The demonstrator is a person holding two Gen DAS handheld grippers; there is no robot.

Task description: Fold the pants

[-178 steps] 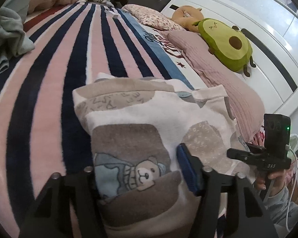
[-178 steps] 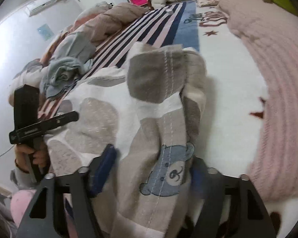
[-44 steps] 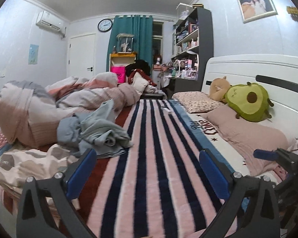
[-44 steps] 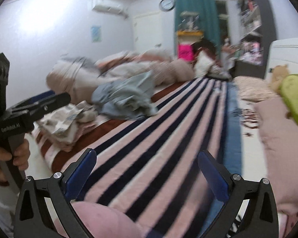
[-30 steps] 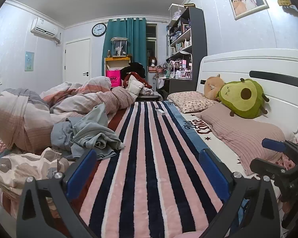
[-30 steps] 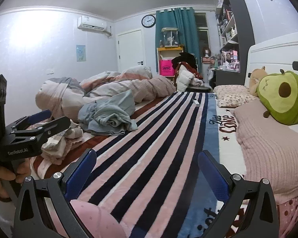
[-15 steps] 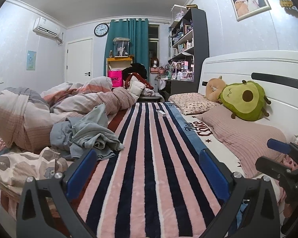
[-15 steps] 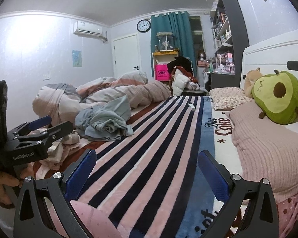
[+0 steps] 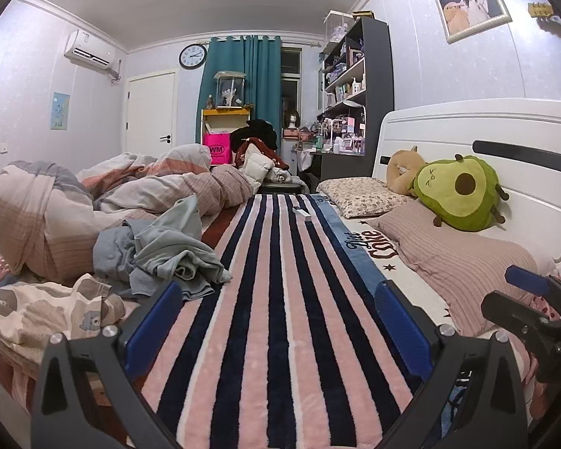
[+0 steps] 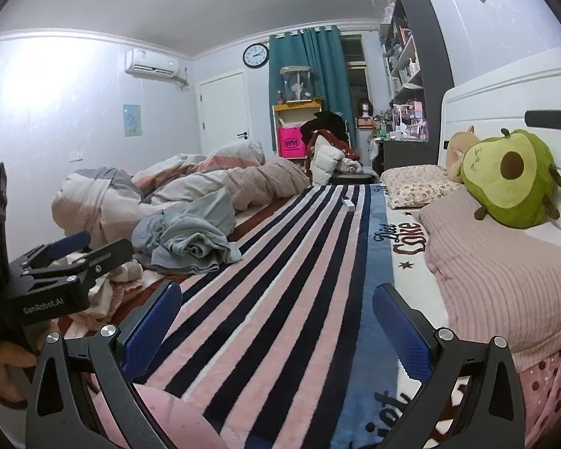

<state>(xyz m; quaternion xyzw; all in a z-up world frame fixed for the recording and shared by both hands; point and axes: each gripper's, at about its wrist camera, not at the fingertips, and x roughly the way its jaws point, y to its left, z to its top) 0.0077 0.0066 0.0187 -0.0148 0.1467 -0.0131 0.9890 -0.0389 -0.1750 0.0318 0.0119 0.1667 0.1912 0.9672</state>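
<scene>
Striped blanket [image 9: 280, 299]: pink, white and dark navy bands, spread over the bed, running away from both cameras toward the far end.
Left gripper [image 9: 276, 321]: held low above the blanket, blue pads wide apart, nothing between them; seen also at the left edge of the right wrist view [image 10: 74, 254], likewise spread and empty.
Right gripper [image 10: 276, 321]: also above the blanket, jaws wide apart, holding nothing; visible at the right edge of the left wrist view [image 9: 520, 299].
Hand [image 10: 3, 370]: wrapped around the handle of the left gripper, at the lower left of the right wrist view.
Pants [image 9: 48, 310]: cream fabric with grey-brown patches and small bear prints, lying in a soft heap at the left edge of the bed, beside the left finger of the left gripper, not touched by any gripper; partly hidden behind the left gripper in the right wrist view [image 10: 116, 280].
Grey-blue clothes [image 9: 161, 250]: crumpled pile just behind the pants, partly on the blanket.
Duvet [image 9: 93, 202]: bunched along the left side, behind the pile.
Avocado plush [image 9: 460, 198]: leaning against the white headboard [image 9: 467, 127], on a ribbed pink pillow [image 9: 460, 262].
Small white object [image 9: 302, 212]: on the stripes far away, too small to tell what.
Wall clock [image 9: 193, 56]: beside the teal curtain [image 9: 243, 86].
</scene>
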